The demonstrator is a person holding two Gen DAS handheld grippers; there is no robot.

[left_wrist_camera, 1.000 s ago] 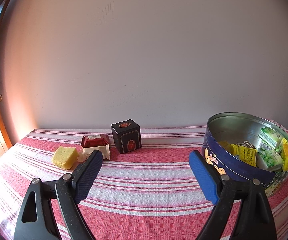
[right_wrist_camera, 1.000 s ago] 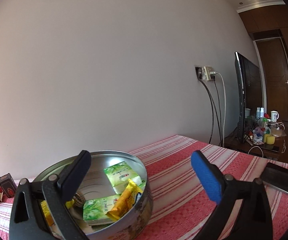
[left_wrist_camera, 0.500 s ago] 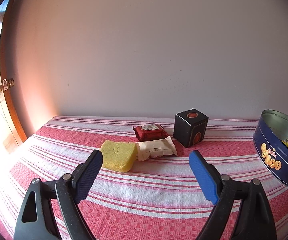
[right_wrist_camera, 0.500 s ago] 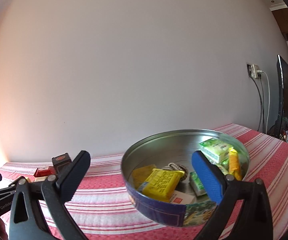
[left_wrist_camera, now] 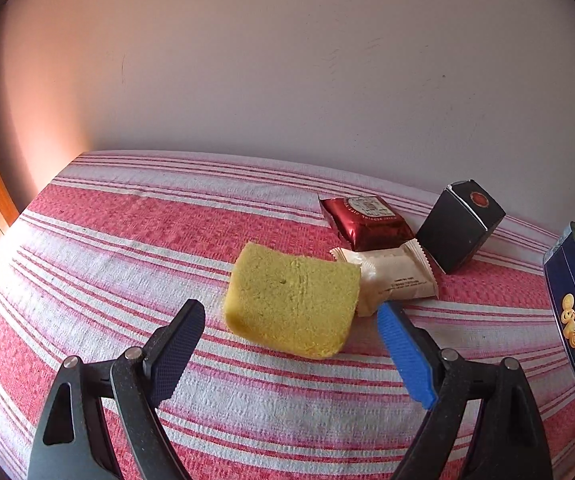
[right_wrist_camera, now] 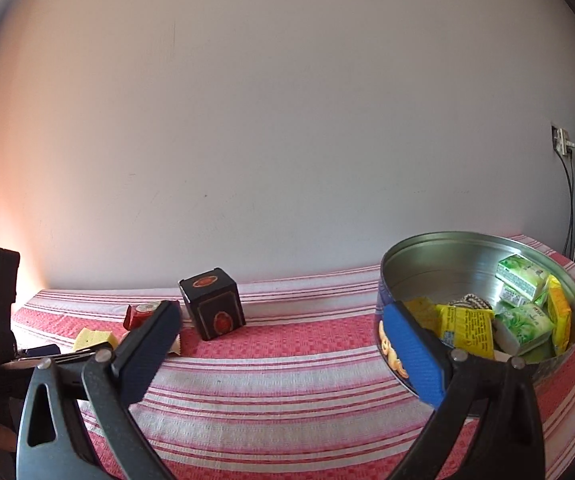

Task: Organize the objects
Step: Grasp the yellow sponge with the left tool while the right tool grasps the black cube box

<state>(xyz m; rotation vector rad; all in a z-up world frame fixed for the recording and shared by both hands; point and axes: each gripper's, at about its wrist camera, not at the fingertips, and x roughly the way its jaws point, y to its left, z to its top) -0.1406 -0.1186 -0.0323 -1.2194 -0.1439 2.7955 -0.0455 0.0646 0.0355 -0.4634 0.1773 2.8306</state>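
Left wrist: left gripper (jaws wide) faces yellow sponge.

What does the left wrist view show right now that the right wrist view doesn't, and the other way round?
Only the left wrist view: the whole yellow sponge close ahead of the open left gripper, and the white packet in full.

Only the right wrist view: the inside of the blue tin, holding green and yellow packets, with the open right gripper in front, plus the wall socket.

Both: the black box, the red packet, part of the tin and the striped cloth.
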